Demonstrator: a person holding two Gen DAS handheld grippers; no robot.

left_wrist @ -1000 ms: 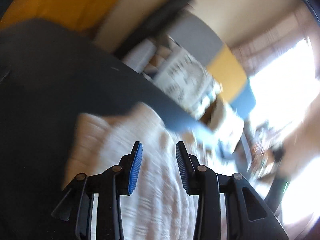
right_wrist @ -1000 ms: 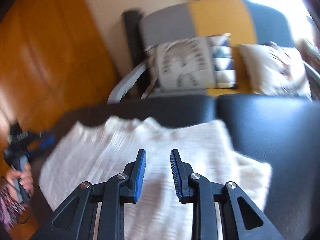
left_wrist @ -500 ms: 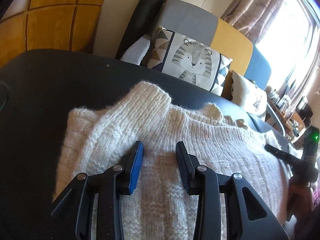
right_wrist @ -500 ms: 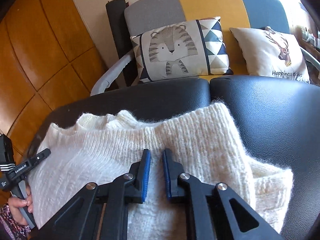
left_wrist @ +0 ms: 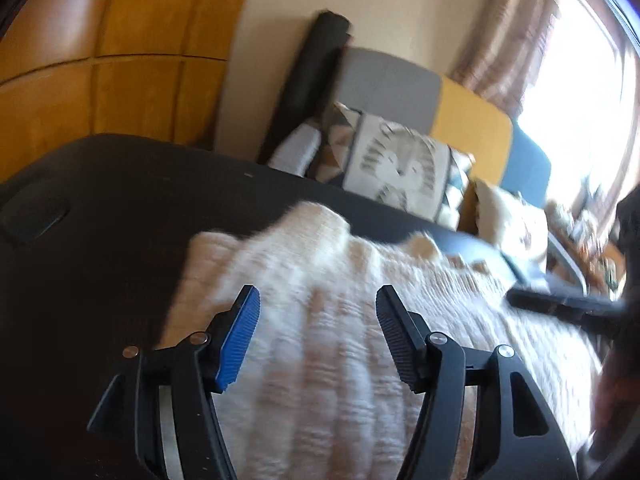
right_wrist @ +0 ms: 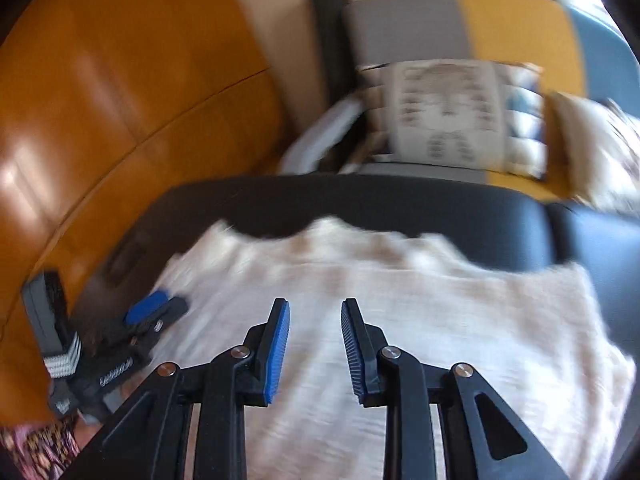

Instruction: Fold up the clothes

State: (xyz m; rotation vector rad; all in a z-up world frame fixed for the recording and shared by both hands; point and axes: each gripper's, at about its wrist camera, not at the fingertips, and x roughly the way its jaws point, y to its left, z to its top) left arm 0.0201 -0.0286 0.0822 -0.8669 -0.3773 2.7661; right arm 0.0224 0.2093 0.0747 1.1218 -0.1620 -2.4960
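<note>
The left gripper (left_wrist: 318, 308) has its 2 jaws opening, well apart, with nothing pinched between them; the cream knitted sweater (left_wrist: 320, 320) lies below the gap. The right gripper (right_wrist: 314, 320) is opening too, its jaws narrower, also holding nothing, poised over the same sweater (right_wrist: 400, 320).

The sweater is spread flat on a black padded table (left_wrist: 100, 220), its collar edge toward 12 o'clock. In the right wrist view the left gripper shows at 9 o'clock (right_wrist: 154, 312), at the sweater's edge. In the left wrist view the right gripper's finger (left_wrist: 560, 304) reaches in from 3 o'clock, blurred.

Beyond the table, at 12 to 1 o'clock, stands a grey, yellow and blue sofa (right_wrist: 520, 24) with a tiger-print cushion (right_wrist: 444, 112).
</note>
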